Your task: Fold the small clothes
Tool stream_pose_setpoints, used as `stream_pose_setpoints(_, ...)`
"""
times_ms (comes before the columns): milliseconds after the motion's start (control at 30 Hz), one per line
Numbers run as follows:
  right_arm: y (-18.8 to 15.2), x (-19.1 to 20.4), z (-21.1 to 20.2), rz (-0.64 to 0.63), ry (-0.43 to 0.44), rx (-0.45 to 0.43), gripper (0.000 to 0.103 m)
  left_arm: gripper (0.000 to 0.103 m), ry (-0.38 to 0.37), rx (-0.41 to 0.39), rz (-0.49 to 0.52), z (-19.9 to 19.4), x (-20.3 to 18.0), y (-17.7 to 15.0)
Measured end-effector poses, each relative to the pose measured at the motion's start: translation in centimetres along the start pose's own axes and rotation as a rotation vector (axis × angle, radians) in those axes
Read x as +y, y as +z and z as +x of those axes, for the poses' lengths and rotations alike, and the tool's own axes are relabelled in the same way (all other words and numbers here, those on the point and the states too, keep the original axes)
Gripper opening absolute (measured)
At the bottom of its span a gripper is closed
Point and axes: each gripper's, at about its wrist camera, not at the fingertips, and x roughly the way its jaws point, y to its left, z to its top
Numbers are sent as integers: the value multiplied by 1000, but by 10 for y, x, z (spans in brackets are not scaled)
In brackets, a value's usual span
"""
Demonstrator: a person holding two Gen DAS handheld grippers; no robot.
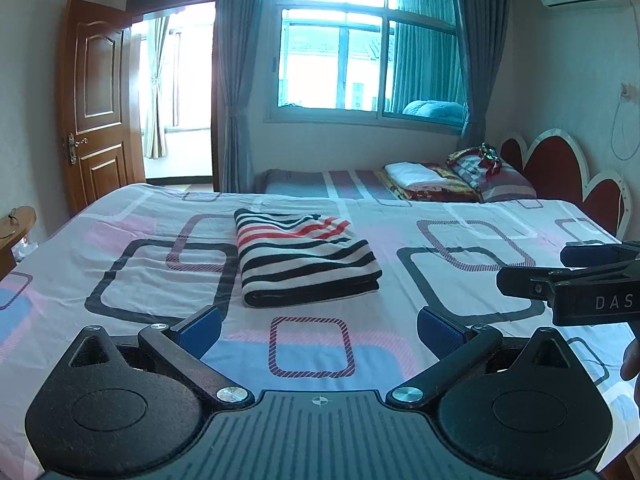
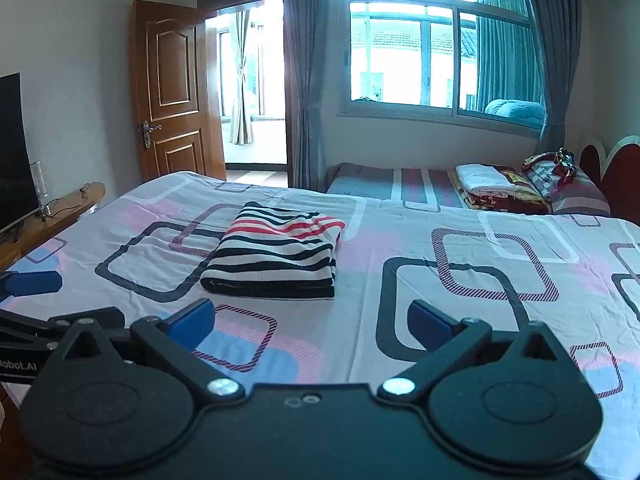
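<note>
Striped in black, white and red, the garment (image 1: pixel 306 258) lies folded into a neat rectangle at mid-frame on the patterned bedsheet (image 1: pixel 400 344). Both the left gripper (image 1: pixel 318 330) and right gripper (image 2: pixel 310 322) hover spread and empty, so folding looks finished.

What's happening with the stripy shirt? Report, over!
Both hand-held grippers, left and right, open, empty. Striped garment folded on bed. Nothing in the way.
</note>
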Motion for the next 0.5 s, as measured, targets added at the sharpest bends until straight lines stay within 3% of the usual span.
stream_pose_setpoints(500, 1, -4, -3, -18, -12, -3, 102, 103, -6, -2, -7, 4, 0, 2)
